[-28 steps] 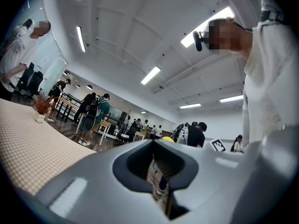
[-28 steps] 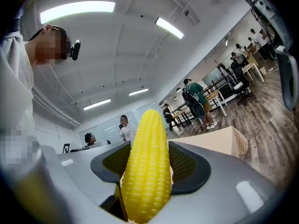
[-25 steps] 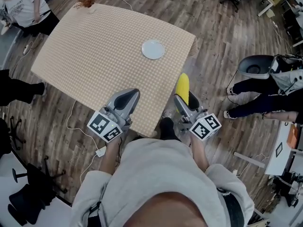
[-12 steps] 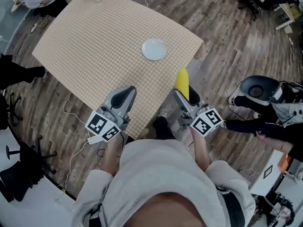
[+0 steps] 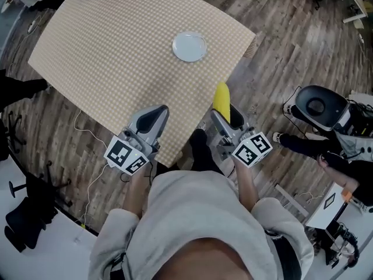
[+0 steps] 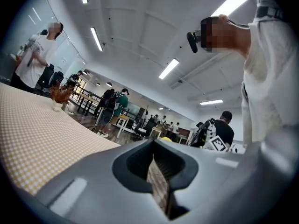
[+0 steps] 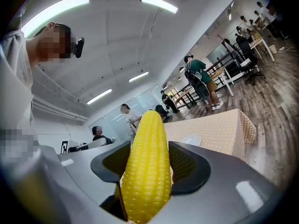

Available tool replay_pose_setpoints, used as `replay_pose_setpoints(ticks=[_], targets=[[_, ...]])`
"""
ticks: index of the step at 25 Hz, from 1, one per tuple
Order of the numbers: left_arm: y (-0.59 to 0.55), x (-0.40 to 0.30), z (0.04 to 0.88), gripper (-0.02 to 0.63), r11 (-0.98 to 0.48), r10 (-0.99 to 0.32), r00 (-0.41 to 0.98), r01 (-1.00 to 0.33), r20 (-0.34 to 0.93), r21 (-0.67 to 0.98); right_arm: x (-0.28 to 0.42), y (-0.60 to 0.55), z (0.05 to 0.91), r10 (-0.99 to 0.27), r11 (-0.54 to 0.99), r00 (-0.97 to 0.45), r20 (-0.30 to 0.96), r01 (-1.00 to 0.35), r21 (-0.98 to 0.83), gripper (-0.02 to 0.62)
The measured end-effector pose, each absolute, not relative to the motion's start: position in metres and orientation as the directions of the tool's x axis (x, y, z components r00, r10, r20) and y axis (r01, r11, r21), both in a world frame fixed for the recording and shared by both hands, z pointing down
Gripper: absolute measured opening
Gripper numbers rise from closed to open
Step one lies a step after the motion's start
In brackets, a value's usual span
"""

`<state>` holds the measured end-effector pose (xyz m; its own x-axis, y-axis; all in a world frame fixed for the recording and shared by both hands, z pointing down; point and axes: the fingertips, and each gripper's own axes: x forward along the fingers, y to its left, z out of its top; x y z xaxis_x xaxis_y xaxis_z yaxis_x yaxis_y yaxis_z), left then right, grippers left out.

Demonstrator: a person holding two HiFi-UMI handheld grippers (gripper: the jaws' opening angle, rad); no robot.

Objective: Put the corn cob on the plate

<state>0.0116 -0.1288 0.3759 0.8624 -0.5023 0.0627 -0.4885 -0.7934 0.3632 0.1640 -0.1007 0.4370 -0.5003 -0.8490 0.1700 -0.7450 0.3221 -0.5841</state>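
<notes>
Corn cob (image 5: 222, 100) juts from right gripper (image 5: 227, 117); its view shows jaws clamping it.

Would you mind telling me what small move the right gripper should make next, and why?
Probably carry the right gripper forward over the table toward the white plate. Its jaws are shut on the corn cob, which hangs by the table's edge, well short of the empty plate.
</notes>
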Motion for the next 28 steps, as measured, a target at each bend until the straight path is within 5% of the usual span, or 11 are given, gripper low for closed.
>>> replay_pose_setpoints(ticks=[17,28], targets=[[-0.172,0.016,0.453,0.008,-0.749,-0.502,0.855,-0.505,0.131,0.429,0.161,-0.120,0.535,-0.779,0.238,-0.528,0.338,-0.748,-0.619,0.259],[-0.174,0.014,0.460,0.006,-0.727,-0.512,0.848,-0.511,0.134,0.459,0.163,-0.165,0.554,-0.714,0.415,-0.550,0.432,-0.831,-0.371,0.258]])
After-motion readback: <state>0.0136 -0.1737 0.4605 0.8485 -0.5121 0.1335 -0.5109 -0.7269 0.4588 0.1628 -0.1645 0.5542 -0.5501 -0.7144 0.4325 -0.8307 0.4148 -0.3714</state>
